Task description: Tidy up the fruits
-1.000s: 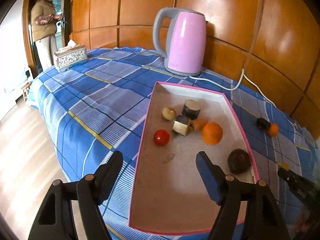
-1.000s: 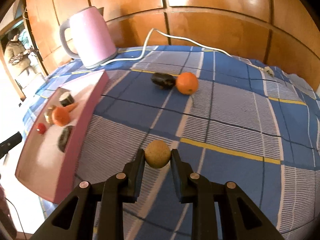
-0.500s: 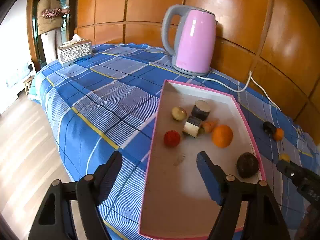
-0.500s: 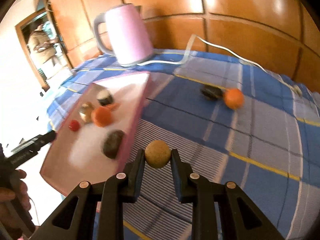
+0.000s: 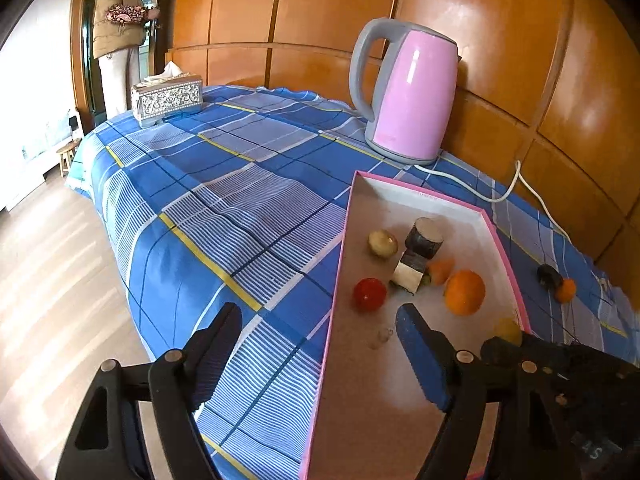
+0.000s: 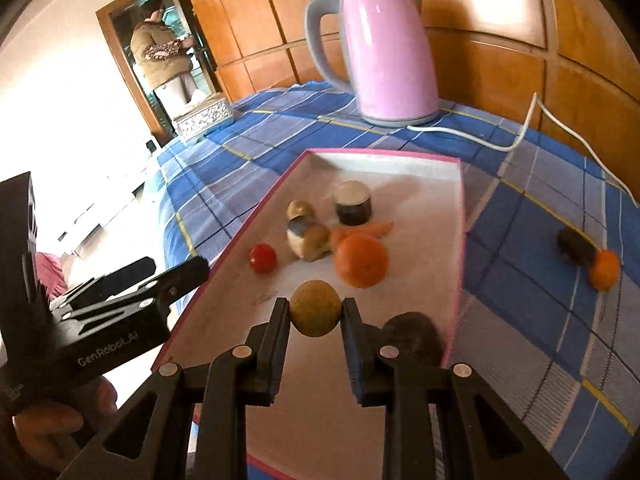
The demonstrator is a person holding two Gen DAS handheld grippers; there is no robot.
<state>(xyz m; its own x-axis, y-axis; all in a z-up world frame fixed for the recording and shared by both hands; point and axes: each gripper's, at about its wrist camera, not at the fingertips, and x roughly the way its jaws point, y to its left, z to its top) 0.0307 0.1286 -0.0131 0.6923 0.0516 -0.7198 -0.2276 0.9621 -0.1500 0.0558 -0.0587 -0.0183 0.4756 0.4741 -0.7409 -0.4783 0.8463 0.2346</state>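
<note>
- A home room: wood-panelled wall (image 5: 340, 12) and wooden floor (image 5: 52, 288).
- Checked tablecloth (image 5: 224, 184), pink kettle (image 5: 408, 88), tissue box (image 5: 167, 98) near the table's far corner.

I see a blue plaid tabletop (image 5: 224, 208). Directly on it: pink kettle (image 5: 412, 92) at the far edge, tissue box (image 5: 167, 98) at the far left corner, pink-rimmed tray (image 5: 334, 312) near the front edge, a dark fruit (image 6: 576, 245) touching a small orange (image 6: 605, 269) to the right.
</note>
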